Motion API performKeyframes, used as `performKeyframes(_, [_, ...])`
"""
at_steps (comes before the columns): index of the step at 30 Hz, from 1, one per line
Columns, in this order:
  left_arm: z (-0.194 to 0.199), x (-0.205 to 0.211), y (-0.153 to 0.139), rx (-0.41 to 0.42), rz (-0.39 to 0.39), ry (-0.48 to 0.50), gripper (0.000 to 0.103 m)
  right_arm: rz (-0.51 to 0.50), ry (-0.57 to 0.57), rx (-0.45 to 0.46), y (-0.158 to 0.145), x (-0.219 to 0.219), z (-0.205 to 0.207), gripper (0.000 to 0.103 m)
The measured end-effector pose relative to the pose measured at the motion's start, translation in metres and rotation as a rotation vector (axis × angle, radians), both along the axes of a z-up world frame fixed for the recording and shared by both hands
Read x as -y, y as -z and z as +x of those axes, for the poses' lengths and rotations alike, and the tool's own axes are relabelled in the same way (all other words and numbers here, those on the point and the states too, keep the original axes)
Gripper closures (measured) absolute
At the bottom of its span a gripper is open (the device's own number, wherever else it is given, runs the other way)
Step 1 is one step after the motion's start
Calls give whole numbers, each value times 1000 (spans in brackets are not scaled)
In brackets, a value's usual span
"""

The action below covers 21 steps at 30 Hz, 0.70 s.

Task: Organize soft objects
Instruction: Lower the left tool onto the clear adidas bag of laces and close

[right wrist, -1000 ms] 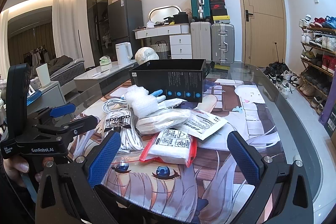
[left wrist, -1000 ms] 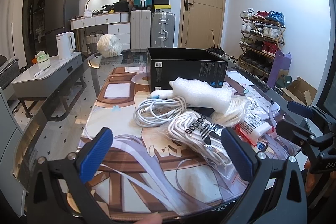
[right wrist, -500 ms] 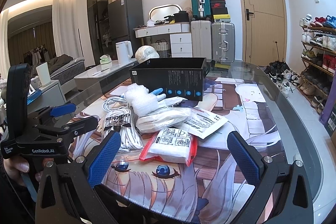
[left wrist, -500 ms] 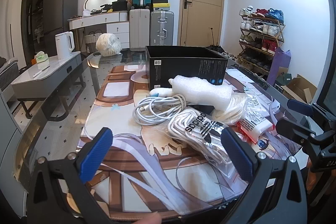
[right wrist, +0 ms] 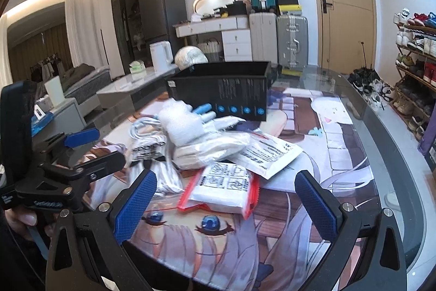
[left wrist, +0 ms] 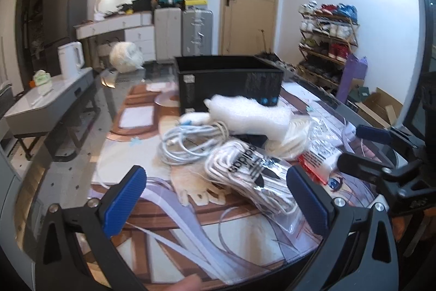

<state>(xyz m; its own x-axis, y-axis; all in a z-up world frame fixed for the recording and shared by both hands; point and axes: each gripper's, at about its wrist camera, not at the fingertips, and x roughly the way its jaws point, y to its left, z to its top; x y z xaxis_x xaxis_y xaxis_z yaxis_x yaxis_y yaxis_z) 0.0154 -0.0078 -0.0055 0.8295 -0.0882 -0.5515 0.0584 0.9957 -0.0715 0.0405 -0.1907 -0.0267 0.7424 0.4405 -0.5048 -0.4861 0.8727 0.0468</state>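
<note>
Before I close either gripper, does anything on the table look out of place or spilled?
Nothing spilled or damaged. The soft items lie loosely heaped in front of the black box: foam roll atop the white cable coil, bagged adidas laces overlapping the red-edged packet.

Black box (left wrist: 229,81): open-topped, upright, far side of the heap from the left gripper (left wrist: 218,198).
Foam wrap (left wrist: 248,117): white roll, lying across the top of the heap, against the box front.
White cable (left wrist: 190,143): loose coil, ahead-left.
Adidas bag (left wrist: 253,173): clear, white cords inside, nearest.
Red-edged packet (right wrist: 226,188): flat, just ahead of the right gripper (right wrist: 223,202).
White printed pouch (right wrist: 267,154): flat, just beyond the packet.
</note>
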Motion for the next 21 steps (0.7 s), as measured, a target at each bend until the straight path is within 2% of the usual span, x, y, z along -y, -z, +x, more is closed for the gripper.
performKeyframes(3, [5,5,4,-26,-12,38,0,-65,32,-28,8,-5,11,0])
performKeyframes(10, [21,14,12,-89,-17,85,0,-91,32,-68,19,-9,23,0])
performKeyframes(15, [32,14,17,-127,-34,81,0,-98,68,-75,23,-5,26,0])
performKeyframes(21, [24,-2,18,-148,-53,52,0,-86,101,-76,24,5,24,0])
